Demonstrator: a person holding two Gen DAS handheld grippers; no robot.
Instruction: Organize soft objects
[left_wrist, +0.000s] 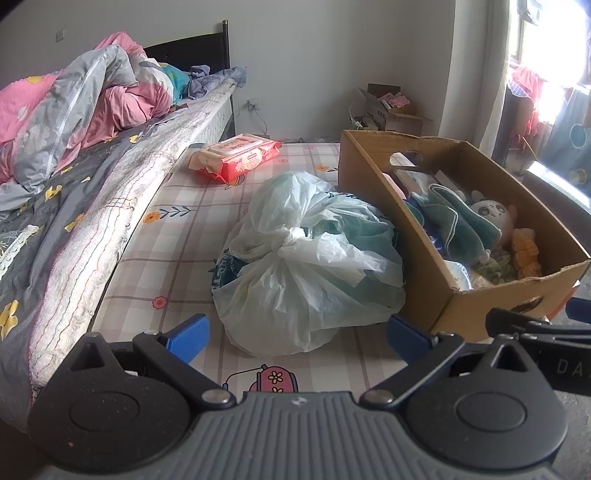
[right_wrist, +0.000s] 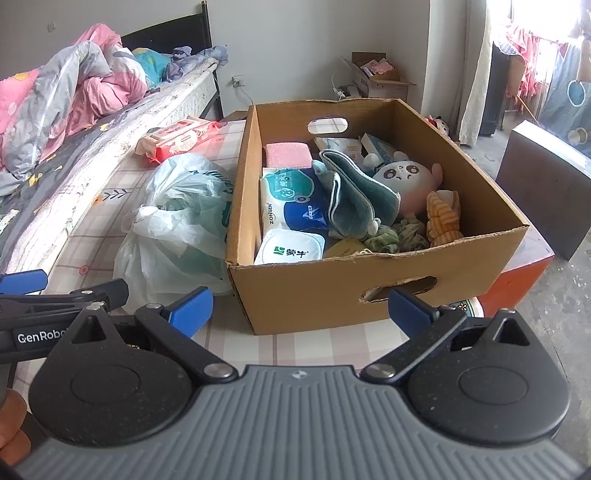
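Bed: a mattress with a grey flowered sheet and a heaped pink-and-grey quilt runs along the left, beside and above the work area
Surface: a low surface covered in a checked, flower-printed cloth carries everything; bare cloth shows in front of both grippers
Box: an open brown cardboard box with cut-out handles stands on the right of the surface and is already well filled
Bag: a knotted pale-green translucent plastic bag, bulging with something soft, lies outside the box, touching its left wall
Box contents: a white-and-pink plush toy with a panda-like face, a folded teal cloth, a blue-and-white tissue pack, a round white lidded tub, a pink sponge-like block, an orange striped soft piece and a green scrunchy bit
Wipes: a red-and-white soft pack of wipes lies alone at the far end of the surface, well apart from the box
Left gripper: jaws spread wide, holding nothing, facing the bag from near
Right gripper: jaws spread wide, holding nothing, facing the box's front wall
Progress: judging by the layout, most soft things are boxed; the bag and the wipes look left over, with the bag the likely next pick
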